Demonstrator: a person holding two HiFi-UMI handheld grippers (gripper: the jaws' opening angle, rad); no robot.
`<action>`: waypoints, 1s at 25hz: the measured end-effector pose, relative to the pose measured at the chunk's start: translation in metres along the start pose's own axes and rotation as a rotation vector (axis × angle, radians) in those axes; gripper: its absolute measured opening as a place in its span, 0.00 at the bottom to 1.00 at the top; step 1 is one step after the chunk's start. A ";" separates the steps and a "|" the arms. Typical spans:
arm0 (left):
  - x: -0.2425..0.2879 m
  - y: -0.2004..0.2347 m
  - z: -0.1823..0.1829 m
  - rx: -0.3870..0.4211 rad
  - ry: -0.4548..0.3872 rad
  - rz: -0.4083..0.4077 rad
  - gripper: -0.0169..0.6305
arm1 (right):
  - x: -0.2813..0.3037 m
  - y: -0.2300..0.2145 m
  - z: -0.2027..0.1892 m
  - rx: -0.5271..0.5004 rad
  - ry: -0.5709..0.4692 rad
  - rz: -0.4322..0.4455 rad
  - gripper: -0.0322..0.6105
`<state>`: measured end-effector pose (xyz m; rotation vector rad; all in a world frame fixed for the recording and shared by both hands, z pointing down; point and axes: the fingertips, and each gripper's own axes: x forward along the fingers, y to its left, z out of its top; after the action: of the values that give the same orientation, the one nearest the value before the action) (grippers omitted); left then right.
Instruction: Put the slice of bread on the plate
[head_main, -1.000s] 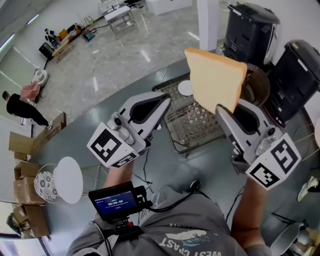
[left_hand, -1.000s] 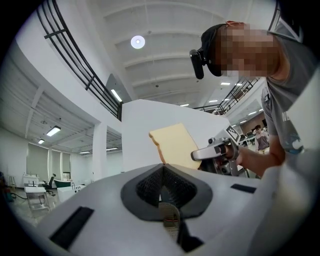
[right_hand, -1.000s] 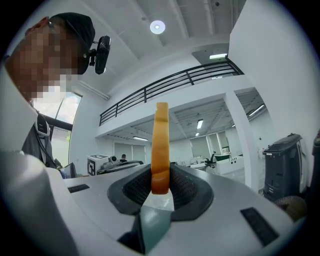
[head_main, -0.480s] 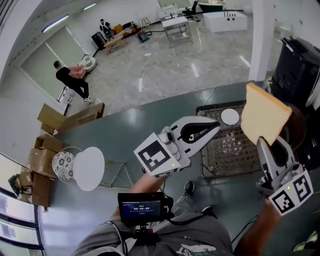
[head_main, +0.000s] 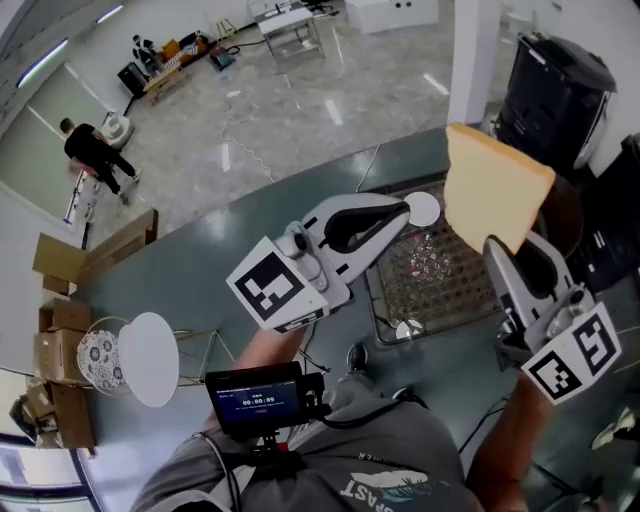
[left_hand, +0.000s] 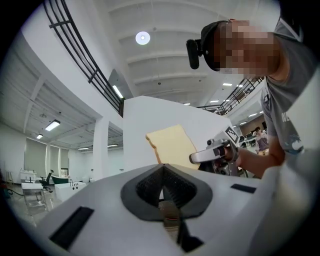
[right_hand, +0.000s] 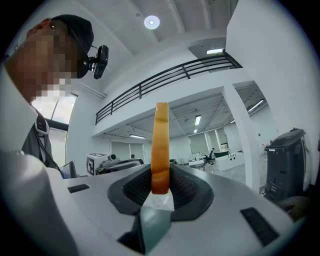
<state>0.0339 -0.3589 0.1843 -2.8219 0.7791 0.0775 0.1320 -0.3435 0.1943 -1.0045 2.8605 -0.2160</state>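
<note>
A pale yellow slice of bread (head_main: 495, 185) stands upright in the air, with my right gripper (head_main: 508, 250) shut on its lower edge. In the right gripper view the bread (right_hand: 161, 145) shows edge-on between the pads of that gripper (right_hand: 160, 186). My left gripper (head_main: 402, 211) hovers to the bread's left, shut and with nothing in it. Its own view shows the jaw tips of the left gripper (left_hand: 162, 167) meeting, with the bread (left_hand: 172, 146) beyond them. A small white round plate (head_main: 424, 209) lies at the far edge of a wire rack (head_main: 440, 285), right by the left gripper's tip.
The rack sits on a grey-green table (head_main: 200, 260). Black appliances (head_main: 555, 90) stand at the back right. To the lower left are a white round side table (head_main: 148, 358) and cardboard boxes (head_main: 60, 330). A small screen (head_main: 258, 400) hangs at my chest. A person (head_main: 95, 155) stands far off.
Both grippers have shifted sideways together above the rack, the bread still held upright. The head view has swung, and the small plate now shows between the left gripper's tip and the bread.
</note>
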 end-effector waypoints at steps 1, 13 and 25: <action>0.006 0.008 -0.003 -0.003 -0.004 -0.009 0.04 | 0.006 -0.006 -0.001 0.000 0.007 -0.007 0.20; 0.027 0.094 -0.037 -0.069 -0.065 -0.092 0.04 | 0.078 -0.057 -0.018 0.010 0.059 -0.126 0.20; 0.025 0.144 -0.049 -0.113 -0.108 -0.152 0.04 | 0.118 -0.068 -0.016 -0.004 0.082 -0.218 0.19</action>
<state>-0.0190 -0.5027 0.2025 -2.9438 0.5514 0.2555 0.0798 -0.4686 0.2159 -1.3392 2.8197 -0.2740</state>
